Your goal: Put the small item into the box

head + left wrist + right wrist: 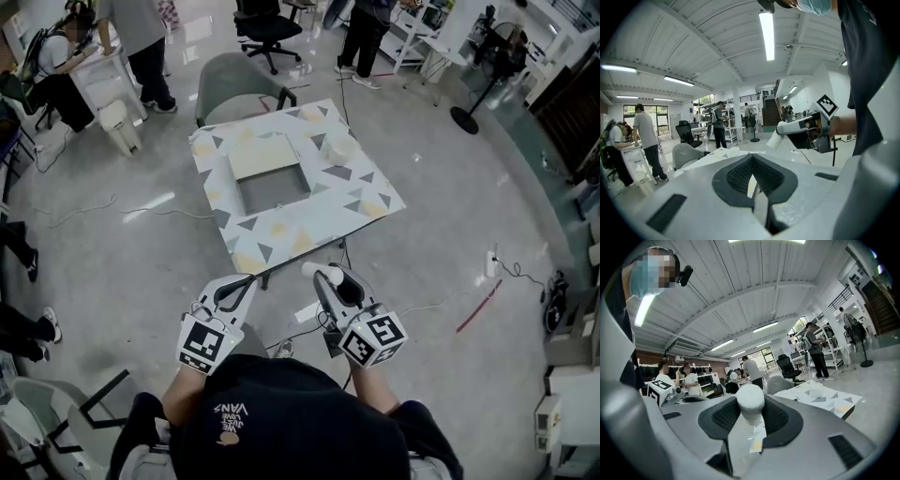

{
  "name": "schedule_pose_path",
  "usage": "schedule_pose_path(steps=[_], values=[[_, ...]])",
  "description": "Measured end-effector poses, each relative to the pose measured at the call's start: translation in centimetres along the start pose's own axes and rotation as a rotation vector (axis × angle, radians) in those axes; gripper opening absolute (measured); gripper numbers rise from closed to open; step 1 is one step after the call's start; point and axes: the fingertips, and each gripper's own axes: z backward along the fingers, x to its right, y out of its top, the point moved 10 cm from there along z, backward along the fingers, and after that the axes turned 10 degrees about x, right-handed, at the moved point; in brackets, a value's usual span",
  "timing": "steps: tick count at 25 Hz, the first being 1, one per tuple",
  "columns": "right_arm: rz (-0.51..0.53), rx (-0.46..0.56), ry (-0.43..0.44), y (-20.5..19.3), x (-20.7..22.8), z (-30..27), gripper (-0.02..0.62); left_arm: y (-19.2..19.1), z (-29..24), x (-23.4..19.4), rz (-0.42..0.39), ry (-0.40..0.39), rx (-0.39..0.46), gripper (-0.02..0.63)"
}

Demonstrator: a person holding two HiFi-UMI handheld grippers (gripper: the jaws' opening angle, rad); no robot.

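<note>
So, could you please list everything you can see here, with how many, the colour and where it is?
table: one, white cloth with grey and yellow triangles, middle of the floor
box: one, open, beige flap, in the middle of the table
white object: one, on the table, right of the box
armchair: one, grey, at the far side of the table
office chair: one, black, farther back
fan: one, black, standing at far right
bin: one, white, far left
people: several, around the room's edges
small item: one, white, between the right gripper's jaws
left gripper: one, grey, shut, empty, near table edge
right gripper: one, grey, shut on the small item
</note>
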Motion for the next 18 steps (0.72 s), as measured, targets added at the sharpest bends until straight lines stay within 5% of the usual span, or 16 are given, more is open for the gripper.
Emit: schedule_pose_path(steps=[7,18], values=[[-0.008,-0.059,0.030,-0.6,2.4,-3.3,0.132,-0.1,-1.9,-2.1,0.011,0.048,-0.023,0.006],[0.091,-0.109,-0.052,-2.0,5.5,-13.9,0.132,-1.2,-5.9,-11.6,0.030,0.008,-0.017,0.006]])
